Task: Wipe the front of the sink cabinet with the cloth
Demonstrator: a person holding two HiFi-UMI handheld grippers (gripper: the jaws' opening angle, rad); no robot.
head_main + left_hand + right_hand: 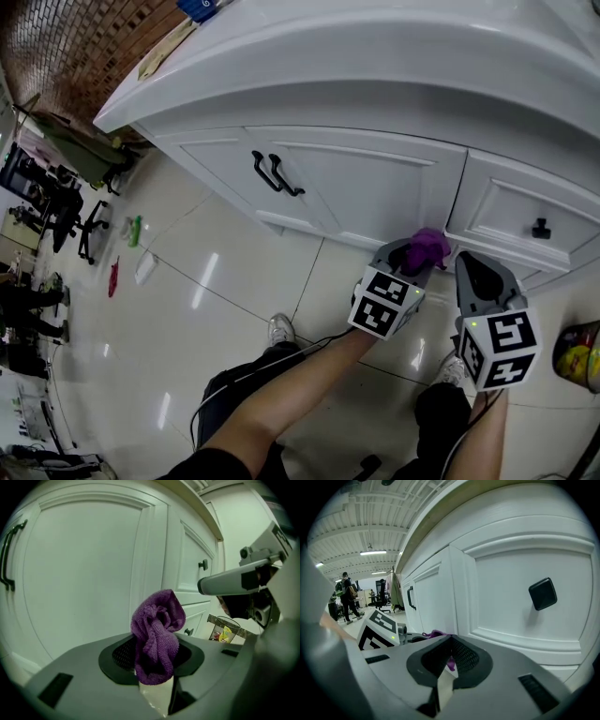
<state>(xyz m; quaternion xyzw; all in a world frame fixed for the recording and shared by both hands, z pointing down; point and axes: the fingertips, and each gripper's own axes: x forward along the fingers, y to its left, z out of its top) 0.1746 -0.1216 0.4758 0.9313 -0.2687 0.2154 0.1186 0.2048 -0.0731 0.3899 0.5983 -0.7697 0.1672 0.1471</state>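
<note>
The person is wearing dark trousers point(234, 398) and white shoes point(279, 330). The left hand-held gripper point(412, 262) and right hand-held gripper point(472, 267) are showing grey shells, each carrying a white cube with black square markers; a black cable point(319, 341) is running below the left arm.

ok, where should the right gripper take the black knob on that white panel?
Take the black knob by its square head, coming straight at the white panel. It stands proud of the face, and its flat opposite sides suit parallel fingers. The right gripper is shut, so open it first.
</note>
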